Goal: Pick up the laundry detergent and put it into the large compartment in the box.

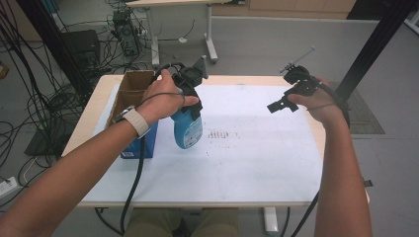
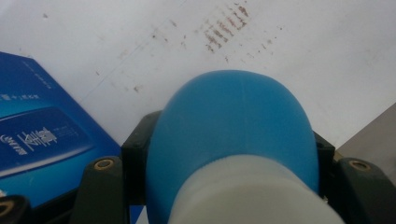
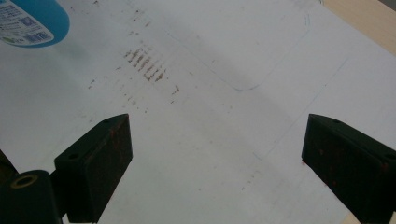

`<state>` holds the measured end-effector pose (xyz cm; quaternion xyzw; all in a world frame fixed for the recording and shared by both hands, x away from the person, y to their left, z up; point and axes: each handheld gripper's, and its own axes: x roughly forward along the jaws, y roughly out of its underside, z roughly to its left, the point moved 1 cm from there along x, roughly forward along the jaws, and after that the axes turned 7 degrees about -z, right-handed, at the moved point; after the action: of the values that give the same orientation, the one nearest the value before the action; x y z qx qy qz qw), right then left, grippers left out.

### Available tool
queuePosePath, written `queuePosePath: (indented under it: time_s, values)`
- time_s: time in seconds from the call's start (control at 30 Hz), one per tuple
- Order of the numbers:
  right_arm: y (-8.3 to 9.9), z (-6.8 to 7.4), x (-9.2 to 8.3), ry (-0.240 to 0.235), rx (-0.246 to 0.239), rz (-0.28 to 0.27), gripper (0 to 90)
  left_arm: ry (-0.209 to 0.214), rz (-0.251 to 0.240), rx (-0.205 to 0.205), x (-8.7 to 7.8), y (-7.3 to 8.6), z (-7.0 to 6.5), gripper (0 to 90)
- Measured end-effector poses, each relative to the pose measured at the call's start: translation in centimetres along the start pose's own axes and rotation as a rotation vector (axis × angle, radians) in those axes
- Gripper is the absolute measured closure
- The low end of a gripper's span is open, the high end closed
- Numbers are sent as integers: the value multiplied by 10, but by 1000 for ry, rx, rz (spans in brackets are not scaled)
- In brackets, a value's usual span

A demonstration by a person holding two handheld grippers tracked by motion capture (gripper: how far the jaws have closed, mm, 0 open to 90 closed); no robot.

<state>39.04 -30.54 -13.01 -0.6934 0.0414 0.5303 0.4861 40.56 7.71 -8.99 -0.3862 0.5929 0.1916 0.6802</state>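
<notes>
- My left gripper (image 1: 190, 101) is clamped on a blue bottle (image 1: 188, 129) — in the left gripper view its jaws press both flanks of the blue bottle's body (image 2: 231, 135).
- From the high view I see the bottle hanging bottom-down above the white sheet (image 1: 247, 163), just right of a blue box (image 1: 143, 143) and an open cardboard box (image 1: 131, 89) at the table's left edge.
- My right gripper (image 1: 289, 101) hovers over the sheet's far right part, jaws spread wide with nothing between them; its view shows bare sheet between the pads.
- Brown smudges (image 3: 147, 65) mark the sheet's middle, close beside the bottle.
- Open room — the whole centre and near half of the sheet lies free; wooden table edge (image 3: 359, 18) shows past the sheet on the right.
</notes>
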Motion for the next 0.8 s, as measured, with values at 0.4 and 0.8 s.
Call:
queuePosePath:
  time_s: [0.4, 0.8]
  values:
    - [3, 10, -8, -8, -11, -5, 83, -38, 7, -108, -33, 9, -14, 389]
    - [3, 24, -6, -30, -40, 1, 85, -52, 15, -202, -59, 15, -20, 389]
